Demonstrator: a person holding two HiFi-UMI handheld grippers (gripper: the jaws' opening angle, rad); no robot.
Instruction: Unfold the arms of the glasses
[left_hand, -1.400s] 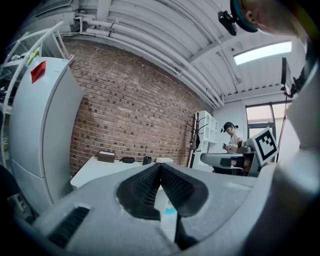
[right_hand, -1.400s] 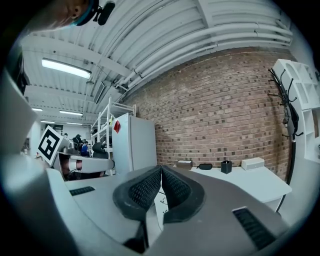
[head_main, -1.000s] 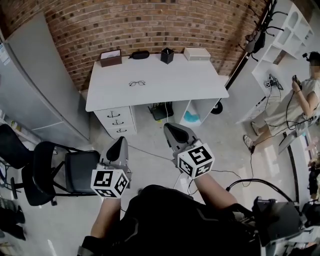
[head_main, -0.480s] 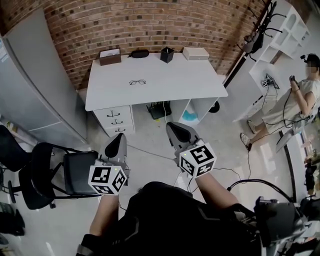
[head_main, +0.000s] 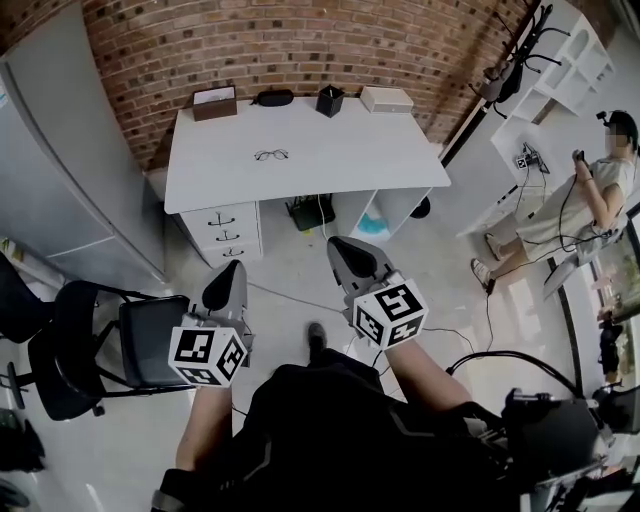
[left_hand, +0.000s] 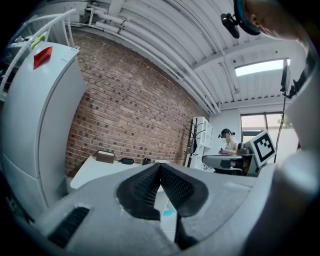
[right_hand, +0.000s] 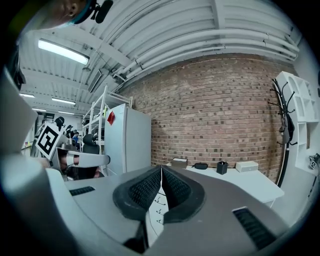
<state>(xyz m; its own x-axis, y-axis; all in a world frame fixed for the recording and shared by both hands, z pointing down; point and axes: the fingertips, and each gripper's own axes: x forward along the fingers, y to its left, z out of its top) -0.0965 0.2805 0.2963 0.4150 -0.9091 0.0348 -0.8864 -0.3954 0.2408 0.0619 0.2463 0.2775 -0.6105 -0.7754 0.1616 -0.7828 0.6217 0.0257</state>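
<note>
no words or numbers are legible; the left tool and right tool bear only square markers.

left gripper held out level, jaws pressed together and empty, right gripper beside it, jaws likewise together, empty

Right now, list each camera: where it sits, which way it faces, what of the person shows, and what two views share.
Head view: on the person's head, looking steeply down at the white desk and glasses; left gripper, right gripper, forearms, torso show.
Left gripper view: rides that gripper, facing the brick wall past shut jaws; right gripper's cube at right.
Right gripper view: likewise, shut jaws ahead; left gripper's cube at left.
Shared: both gripper views show the brown box.
</note>
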